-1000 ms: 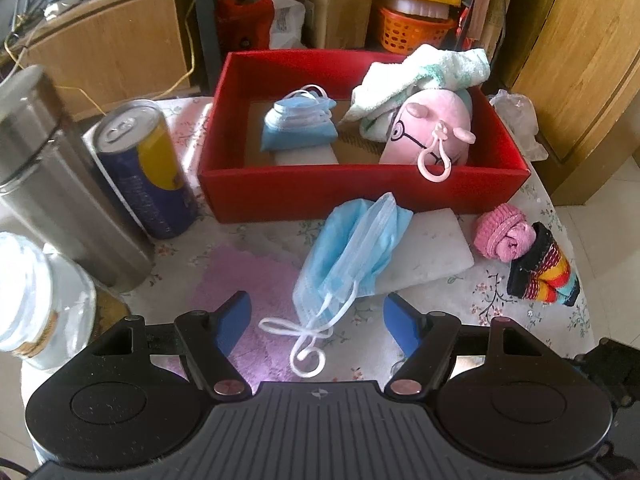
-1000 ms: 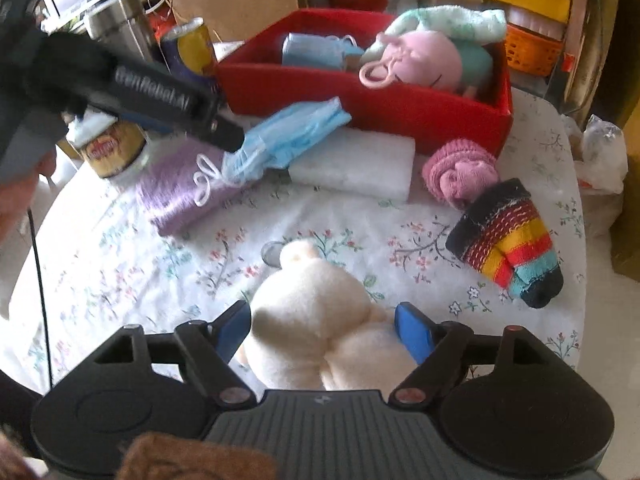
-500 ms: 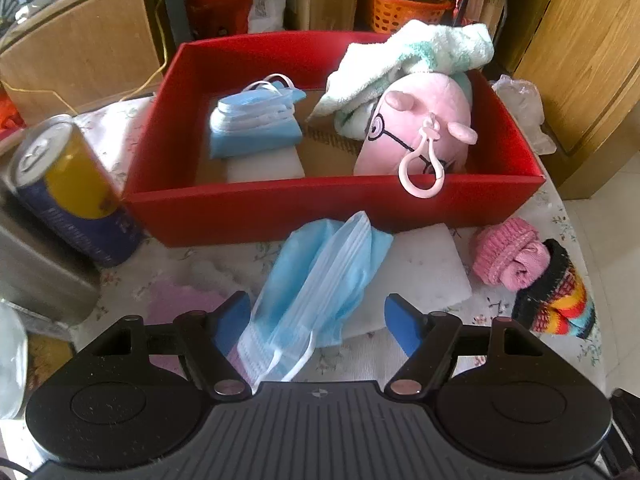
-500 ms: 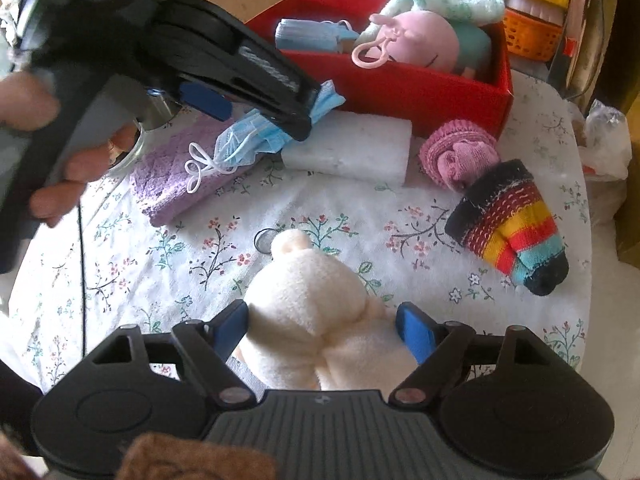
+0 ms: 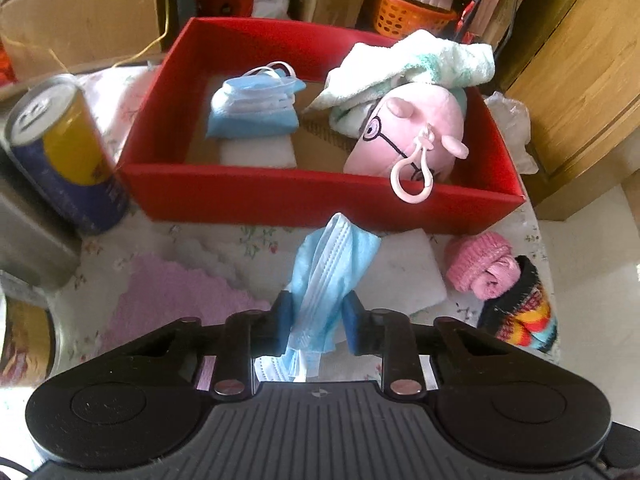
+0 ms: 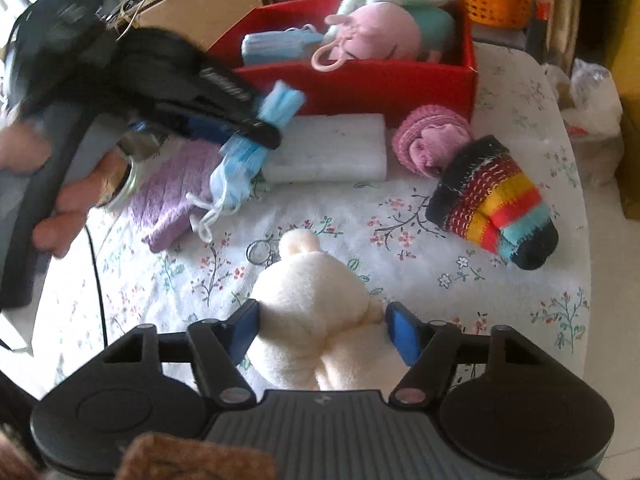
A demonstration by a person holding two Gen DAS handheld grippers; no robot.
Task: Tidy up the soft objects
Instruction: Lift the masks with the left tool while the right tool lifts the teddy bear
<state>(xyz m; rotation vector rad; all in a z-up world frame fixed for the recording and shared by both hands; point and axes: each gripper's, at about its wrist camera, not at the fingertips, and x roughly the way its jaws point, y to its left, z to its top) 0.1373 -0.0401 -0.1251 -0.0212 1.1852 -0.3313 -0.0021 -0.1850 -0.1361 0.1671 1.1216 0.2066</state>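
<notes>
**Mask pinched on the left, cream plush framed on the right**

Left wrist view: the left gripper is clenched on a blue face mask, its blue pads pressed in from both sides so the mask bunches up between them, over the white foam pad and just in front of the red box. Inside the box lie a folded stack of blue masks on a white block at the left, and a pink plush pig with a pale clip ring at the right, a mint-and-white towel draped over it. Outside the box, a yellow-and-blue can stands at its left, a purple knit cloth lies on the floral tablecloth, and a pink rolled sock touches a striped rainbow sock at the right.

Right wrist view: the right gripper sits low over the table, fingers spread either side of a cream plush toy; the pads appear to touch its flanks, but I cannot tell whether they squeeze it. Across the table the left gripper, gripped by a bare hand, holds the mask slightly raised, its ear loops dangling onto the purple cloth. The red box stands behind.
</notes>
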